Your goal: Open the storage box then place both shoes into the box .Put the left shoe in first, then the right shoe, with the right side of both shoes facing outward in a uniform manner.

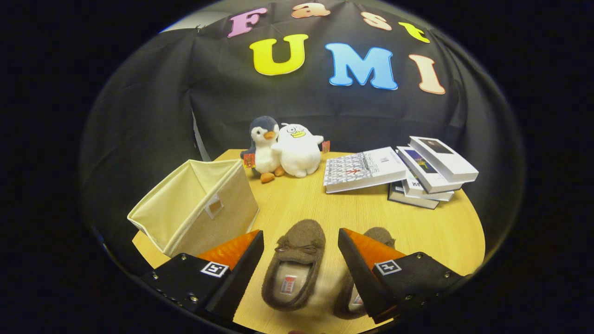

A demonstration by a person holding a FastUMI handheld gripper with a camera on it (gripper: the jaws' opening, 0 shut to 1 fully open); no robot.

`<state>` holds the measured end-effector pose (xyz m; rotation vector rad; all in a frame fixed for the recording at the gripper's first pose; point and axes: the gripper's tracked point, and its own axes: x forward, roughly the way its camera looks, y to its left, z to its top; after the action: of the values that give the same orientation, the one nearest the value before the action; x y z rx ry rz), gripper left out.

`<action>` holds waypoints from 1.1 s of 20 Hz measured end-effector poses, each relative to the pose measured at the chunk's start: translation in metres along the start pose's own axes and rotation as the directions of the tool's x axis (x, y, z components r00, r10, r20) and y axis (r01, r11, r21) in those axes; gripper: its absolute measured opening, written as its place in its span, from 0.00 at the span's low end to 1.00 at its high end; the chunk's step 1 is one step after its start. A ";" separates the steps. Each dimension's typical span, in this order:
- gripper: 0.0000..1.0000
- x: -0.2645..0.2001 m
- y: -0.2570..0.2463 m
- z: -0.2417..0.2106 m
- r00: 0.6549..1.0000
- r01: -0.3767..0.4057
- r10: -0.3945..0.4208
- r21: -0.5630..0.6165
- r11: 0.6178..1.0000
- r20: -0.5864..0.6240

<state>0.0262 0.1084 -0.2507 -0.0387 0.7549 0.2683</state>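
gripper (pixel 300 246) hangs over the round wooden table (pixel 431 227), fingers spread wide & holding nothing. left shoe (pixel 294 264), a brown fuzzy slipper, lies between the fingers, toe toward 12 o'clock, touching neither. right shoe (pixel 380 234) sits just beside it at 3 o'clock, mostly hidden behind the right finger. storage box (pixel 197 208), beige fabric w/ its top open, stands at 10 o'clock, near the left finger. two plush toys (pixel 283 148) at 12, stack of books (pixel 403 171) at 1-2 o'clock.
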 end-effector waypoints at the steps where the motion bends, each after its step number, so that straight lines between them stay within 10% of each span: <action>1: 0.99 0.002 -0.002 -0.008 1.000 0.003 -0.003 0.004 1.000 -0.021; 13: 0.98 0.047 -0.023 -0.084 0.972 0.024 -0.036 -0.055 0.998 -0.232; 16: 0.81 0.054 -0.019 -0.091 0.961 0.016 -0.023 -0.027 0.999 -0.277; 19: 0.35 0.056 -0.015 -0.095 0.949 0.029 -0.015 0.039 0.999 -0.314; 22: 0.35 0.051 -0.028 -0.090 0.946 0.089 -0.056 0.090 0.992 -0.318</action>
<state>0.0085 0.0816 -0.3527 -0.0114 1.0829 0.1530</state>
